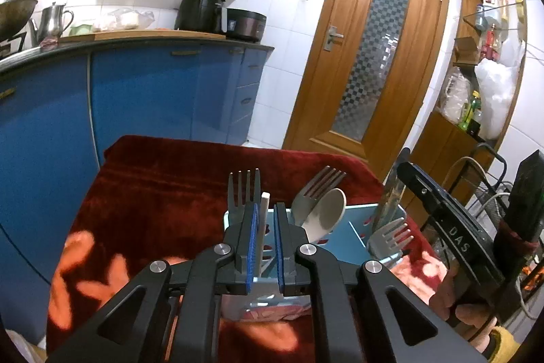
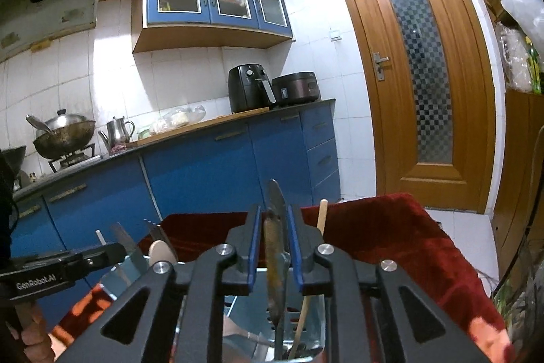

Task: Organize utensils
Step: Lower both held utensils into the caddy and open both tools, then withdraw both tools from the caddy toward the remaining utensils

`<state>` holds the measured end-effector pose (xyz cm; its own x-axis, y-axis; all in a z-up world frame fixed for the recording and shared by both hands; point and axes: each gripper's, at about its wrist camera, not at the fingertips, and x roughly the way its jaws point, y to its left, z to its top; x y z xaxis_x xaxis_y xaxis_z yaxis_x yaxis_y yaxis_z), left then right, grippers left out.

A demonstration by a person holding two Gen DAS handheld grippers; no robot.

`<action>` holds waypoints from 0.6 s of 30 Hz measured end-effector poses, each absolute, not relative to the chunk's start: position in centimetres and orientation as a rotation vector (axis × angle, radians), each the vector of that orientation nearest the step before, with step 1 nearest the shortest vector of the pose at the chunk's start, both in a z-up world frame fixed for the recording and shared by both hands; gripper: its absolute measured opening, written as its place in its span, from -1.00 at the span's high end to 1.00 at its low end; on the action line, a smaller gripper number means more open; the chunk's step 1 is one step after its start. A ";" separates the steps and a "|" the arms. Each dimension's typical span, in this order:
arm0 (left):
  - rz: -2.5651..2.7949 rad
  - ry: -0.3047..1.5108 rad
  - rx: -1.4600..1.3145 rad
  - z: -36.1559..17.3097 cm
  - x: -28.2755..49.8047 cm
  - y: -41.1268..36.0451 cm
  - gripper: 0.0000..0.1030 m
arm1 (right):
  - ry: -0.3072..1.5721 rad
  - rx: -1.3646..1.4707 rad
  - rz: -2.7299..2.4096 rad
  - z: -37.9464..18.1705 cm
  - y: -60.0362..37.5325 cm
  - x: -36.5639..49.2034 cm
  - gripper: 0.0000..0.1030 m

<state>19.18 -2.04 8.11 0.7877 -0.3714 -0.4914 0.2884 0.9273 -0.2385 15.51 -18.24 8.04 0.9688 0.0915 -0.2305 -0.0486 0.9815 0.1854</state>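
A light blue utensil holder (image 1: 353,238) stands on a red cloth (image 1: 153,193). It holds a steel fork (image 1: 243,189), another fork (image 1: 319,186), a pale spoon (image 1: 328,210) and a grey plastic fork (image 1: 391,233). My left gripper (image 1: 267,208) is open around an upright white stick (image 1: 264,206), which lies near the left pad with a gap to the right one. My right gripper (image 2: 274,210) is open around a table knife (image 2: 276,227) that stands blade up in the holder (image 2: 306,332), with daylight on both sides. A wooden chopstick (image 2: 321,216) leans beside it.
Blue kitchen cabinets (image 1: 142,97) run behind the table, with an air fryer (image 2: 250,87) and a cooker on the counter. A wooden door (image 1: 370,50) is at the right. A shelf with bottles and a wire rack (image 1: 489,193) crowd the right edge. A hand (image 1: 469,315) holds the right gripper.
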 end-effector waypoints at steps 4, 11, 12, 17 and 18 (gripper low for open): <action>-0.360 0.556 -0.155 8.5 18.3 -1.9 0.82 | 0.231 0.176 0.083 8.7 -18.1 14.4 0.53; -0.356 0.553 -0.147 9.3 16.7 -1.7 0.82 | 0.221 0.158 0.094 9.8 -17.5 12.2 0.47; -0.356 0.551 -0.147 9.4 16.4 -1.6 0.82 | 0.221 0.157 0.095 10.0 -17.4 12.0 0.47; -0.356 0.551 -0.143 10.1 15.1 -1.4 0.82 | 0.231 0.159 0.094 10.7 -17.3 10.5 0.46; -0.356 0.552 -0.141 10.1 14.8 -1.4 0.82 | 0.234 0.160 0.093 10.7 -17.3 10.2 0.46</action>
<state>14.85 -1.44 10.14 0.7923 -0.3671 -0.4874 0.2920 0.9295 -0.2255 10.25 -17.32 10.74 0.9685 0.1105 -0.2231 -0.0732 0.9829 0.1689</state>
